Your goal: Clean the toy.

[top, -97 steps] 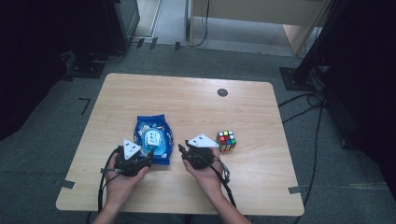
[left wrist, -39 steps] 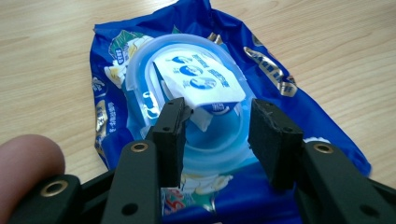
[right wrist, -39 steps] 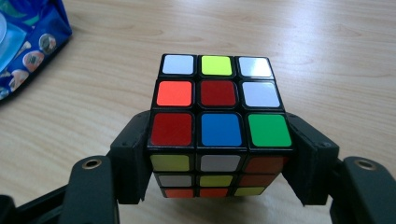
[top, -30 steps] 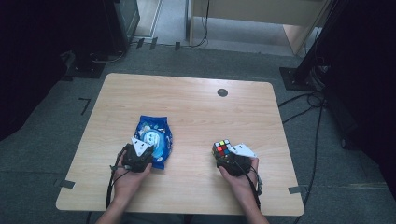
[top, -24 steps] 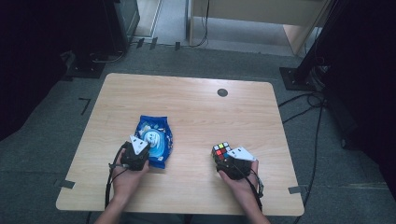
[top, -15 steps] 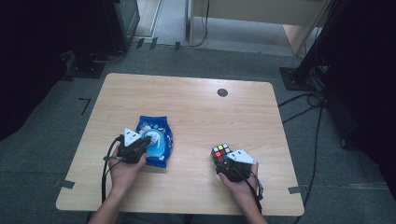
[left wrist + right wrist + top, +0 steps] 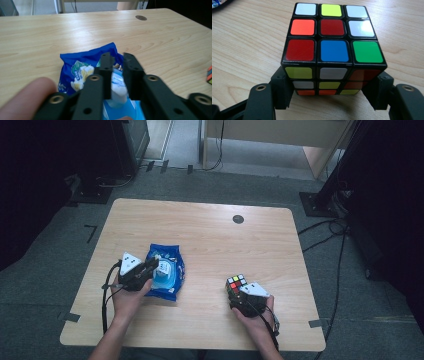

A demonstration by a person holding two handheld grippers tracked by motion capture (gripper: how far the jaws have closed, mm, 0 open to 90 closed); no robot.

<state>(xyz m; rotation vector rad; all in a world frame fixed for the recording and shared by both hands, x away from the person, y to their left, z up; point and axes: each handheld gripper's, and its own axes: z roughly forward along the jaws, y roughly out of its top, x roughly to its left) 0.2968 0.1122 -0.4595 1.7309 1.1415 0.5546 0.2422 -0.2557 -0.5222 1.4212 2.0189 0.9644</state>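
A blue wipes packet (image 7: 170,281) with a white lid lies left of centre on the wooden table (image 7: 210,240). My left gripper (image 7: 154,266) points at it from the left; in the left gripper view its jaws (image 7: 117,60) have just been opening and stand slightly apart over the packet (image 7: 75,67), with the white lid showing in the gap. A scrambled Rubik's cube (image 7: 236,282) sits near the front right. My right gripper (image 7: 235,292) is shut on the cube (image 7: 332,47), one jaw against each lower side (image 7: 330,85).
A small dark round disc (image 7: 238,219) is set into the table at the far side, also seen in the left gripper view (image 7: 141,17). The cube's edge (image 7: 209,75) shows at that view's right. Black stands and cables lie on the floor around the table.
The left gripper has shifted from the packet's near edge to its left side, a little farther and higher. The right gripper, earlier left of the cube, now grips it and has kept still.
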